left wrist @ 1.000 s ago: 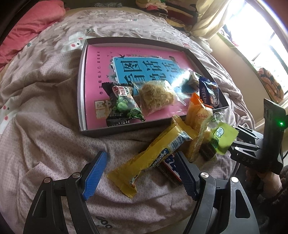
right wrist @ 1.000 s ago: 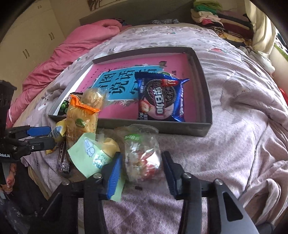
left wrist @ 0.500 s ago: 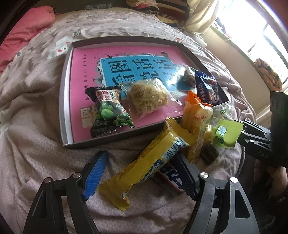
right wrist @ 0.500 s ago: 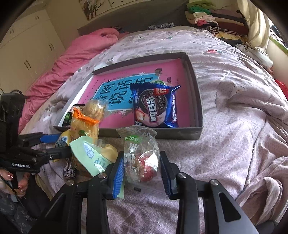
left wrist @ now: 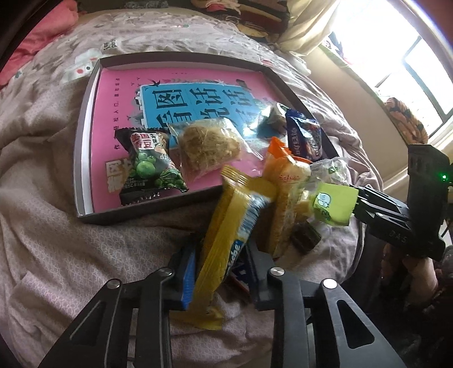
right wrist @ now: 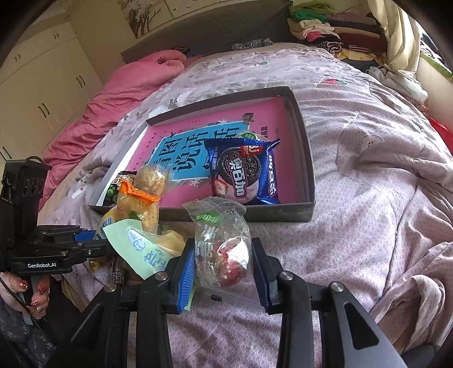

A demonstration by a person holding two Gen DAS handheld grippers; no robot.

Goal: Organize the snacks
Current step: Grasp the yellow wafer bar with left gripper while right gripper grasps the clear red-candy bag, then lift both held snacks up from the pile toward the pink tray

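Observation:
A shallow grey box (left wrist: 85, 158) with a pink and blue lining lies on the bed. In it are a green pea packet (left wrist: 150, 167), a clear bag of crisp snack (left wrist: 209, 147) and a blue Oreo packet (right wrist: 245, 169). My left gripper (left wrist: 220, 266) is shut on a long yellow wafer packet (left wrist: 226, 235) and lifts it in front of the box. My right gripper (right wrist: 223, 266) is shut on a clear bag of red candy (right wrist: 223, 249). Beside it lie an orange-topped packet (right wrist: 138, 206) and a pale green packet (right wrist: 141, 249).
The box rests on a rumpled lilac quilt (right wrist: 368, 198). A pink blanket (right wrist: 119, 93) lies at the head of the bed. Folded clothes (right wrist: 334, 25) are stacked at the far right. A dark snack bar (left wrist: 305, 237) lies by the bed edge.
My left gripper closed on the yellow wafer packet and tipped it upward. My right gripper closed on the clear candy bag and drew back slightly from the box.

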